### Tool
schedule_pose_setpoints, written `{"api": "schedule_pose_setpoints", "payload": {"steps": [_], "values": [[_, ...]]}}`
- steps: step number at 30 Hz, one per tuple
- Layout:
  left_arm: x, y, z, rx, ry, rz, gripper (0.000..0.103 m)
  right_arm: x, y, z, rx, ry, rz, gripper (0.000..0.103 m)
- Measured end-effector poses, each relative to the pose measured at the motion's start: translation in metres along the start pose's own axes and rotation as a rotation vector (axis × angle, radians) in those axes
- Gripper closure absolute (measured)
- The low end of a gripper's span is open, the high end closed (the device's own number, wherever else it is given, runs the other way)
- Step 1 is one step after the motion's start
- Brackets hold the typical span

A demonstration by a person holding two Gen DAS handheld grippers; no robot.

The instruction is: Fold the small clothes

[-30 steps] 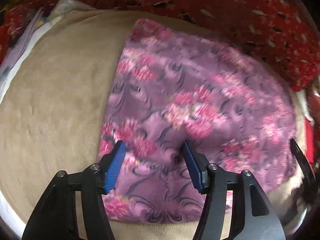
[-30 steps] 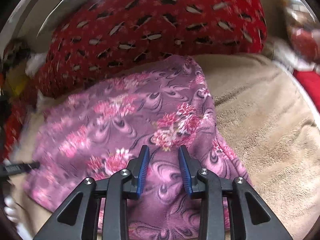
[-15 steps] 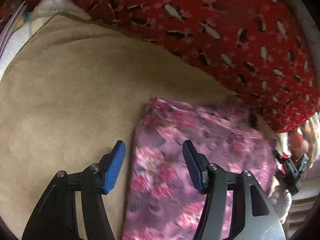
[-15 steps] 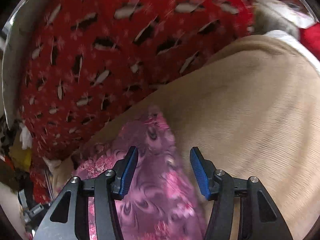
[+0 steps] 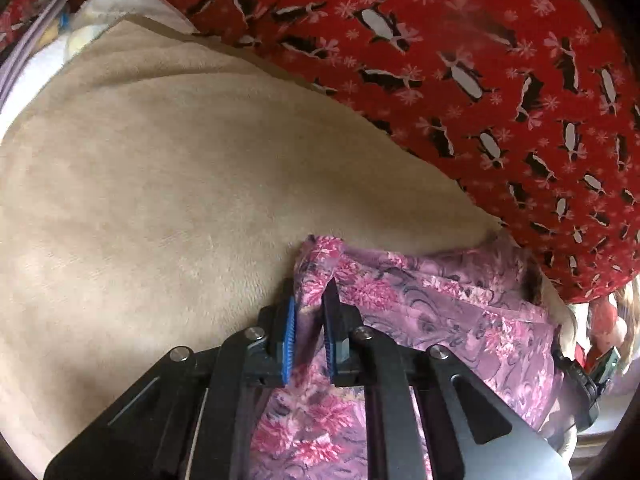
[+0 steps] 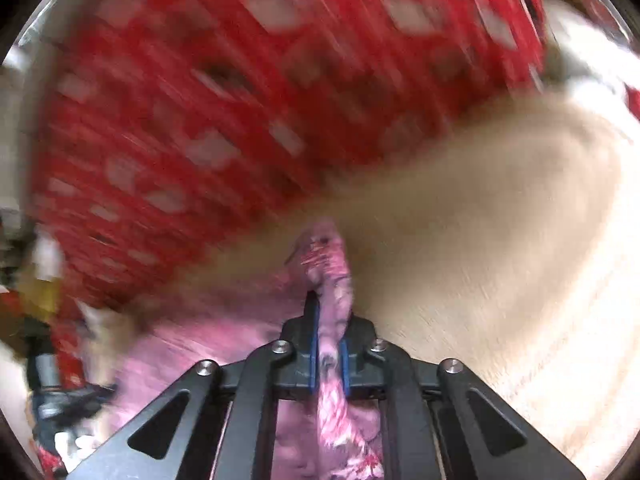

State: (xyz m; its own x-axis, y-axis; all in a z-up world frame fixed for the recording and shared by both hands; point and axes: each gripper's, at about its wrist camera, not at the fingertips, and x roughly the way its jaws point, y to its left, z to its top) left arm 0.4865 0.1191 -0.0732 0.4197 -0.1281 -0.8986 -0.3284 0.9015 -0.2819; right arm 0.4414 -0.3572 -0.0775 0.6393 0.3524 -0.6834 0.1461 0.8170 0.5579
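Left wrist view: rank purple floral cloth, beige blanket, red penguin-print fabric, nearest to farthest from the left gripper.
1. Purple floral cloth: between the closing jaws of the left gripper, spreading right.
2. Beige blanket: directly beneath, stretching left and ahead.
3. Red penguin-print fabric: farthest, across the top and right, beyond the blanket's far edge.

Your left gripper (image 5: 308, 312) at the bottom of its frame is a matte black frame with triangular cut-outs, silver screw heads on its linkage bars, and ridged blue pads on its fingers (image 5: 289, 344). Your right gripper (image 6: 328, 320) has the same build.
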Motion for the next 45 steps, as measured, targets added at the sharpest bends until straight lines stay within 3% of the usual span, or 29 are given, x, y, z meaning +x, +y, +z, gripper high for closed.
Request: {"api": "schedule_pose_setpoints", "payload": {"steps": [2, 4, 8, 10, 12, 13, 15, 17, 18, 20, 21, 23, 26, 30, 31, 33, 36, 38, 40, 43, 45], "values": [[-0.014, -0.001, -0.002, 0.006, -0.003, -0.025, 0.093, -0.018, 0.000, -0.001, 0.028, -0.071, 0.019, 0.083], [-0.038, -0.004, -0.012, 0.015, -0.035, -0.068, 0.093, -0.045, 0.003, -0.007, 0.030, -0.157, 0.012, 0.083], [-0.064, -0.016, -0.051, 0.068, -0.077, -0.123, 0.086, -0.080, 0.021, -0.035, -0.111, -0.217, 0.106, 0.083], [-0.053, -0.031, -0.072, 0.122, -0.066, -0.045, 0.081, -0.070, 0.028, -0.056, -0.196, -0.166, 0.060, 0.083], [-0.036, -0.038, -0.085, 0.181, -0.011, 0.057, 0.081, -0.042, 0.024, -0.070, -0.236, -0.041, -0.054, 0.086], [-0.031, -0.041, -0.092, 0.207, 0.008, 0.097, 0.081, -0.044, 0.026, -0.072, -0.245, -0.075, -0.045, 0.087], [-0.044, -0.044, -0.101, 0.237, -0.026, 0.110, 0.081, -0.060, 0.033, -0.072, -0.233, -0.090, -0.061, 0.083], [-0.063, -0.043, -0.111, 0.220, -0.052, 0.068, 0.078, -0.085, 0.042, -0.080, -0.257, -0.132, -0.009, 0.082], [-0.071, -0.040, -0.117, 0.192, -0.068, 0.039, 0.062, -0.097, 0.045, -0.086, -0.288, -0.168, 0.013, 0.082], [-0.071, -0.034, -0.129, 0.145, -0.073, 0.042, 0.043, -0.108, 0.046, -0.100, -0.341, -0.202, 0.010, 0.062], [-0.064, -0.033, -0.135, 0.145, -0.052, 0.052, 0.043, -0.104, 0.044, -0.107, -0.357, -0.190, -0.017, 0.057], [-0.046, -0.035, -0.145, 0.167, 0.026, 0.105, 0.043, -0.072, 0.027, -0.121, -0.350, -0.039, -0.136, 0.059], [-0.063, -0.037, -0.155, 0.193, -0.005, 0.099, 0.043, -0.093, 0.030, -0.129, -0.344, -0.095, -0.120, 0.055], [-0.076, -0.028, -0.166, 0.121, -0.016, 0.036, 0.042, -0.115, 0.038, -0.148, -0.358, -0.156, -0.022, 0.053], [-0.068, -0.025, -0.169, 0.113, 0.014, 0.049, 0.042, -0.109, 0.037, -0.156, -0.374, -0.137, -0.034, 0.045], [-0.056, -0.022, -0.178, 0.122, 0.072, 0.095, 0.043, -0.085, 0.032, -0.166, -0.403, -0.025, -0.116, 0.044], [-0.074, -0.020, -0.184, 0.122, 0.036, 0.063, 0.043, -0.094, 0.050, -0.180, -0.491, -0.066, -0.176, 0.043], [-0.085, -0.014, -0.188, 0.087, 0.019, 0.030, 0.043, -0.106, 0.058, -0.186, -0.488, -0.095, -0.086, 0.045], [-0.082, -0.007, -0.191, 0.059, 0.026, 0.030, 0.042, -0.111, 0.064, -0.195, -0.504, -0.130, -0.068, 0.041], [-0.071, 0.000, -0.197, 0.065, 0.054, 0.048, 0.043, -0.076, 0.057, -0.213, -0.530, -0.011, -0.150, 0.038], [-0.074, -0.004, -0.200, 0.091, 0.035, 0.051, 0.043, -0.082, 0.065, -0.217, -0.572, -0.061, -0.174, 0.039]]}}
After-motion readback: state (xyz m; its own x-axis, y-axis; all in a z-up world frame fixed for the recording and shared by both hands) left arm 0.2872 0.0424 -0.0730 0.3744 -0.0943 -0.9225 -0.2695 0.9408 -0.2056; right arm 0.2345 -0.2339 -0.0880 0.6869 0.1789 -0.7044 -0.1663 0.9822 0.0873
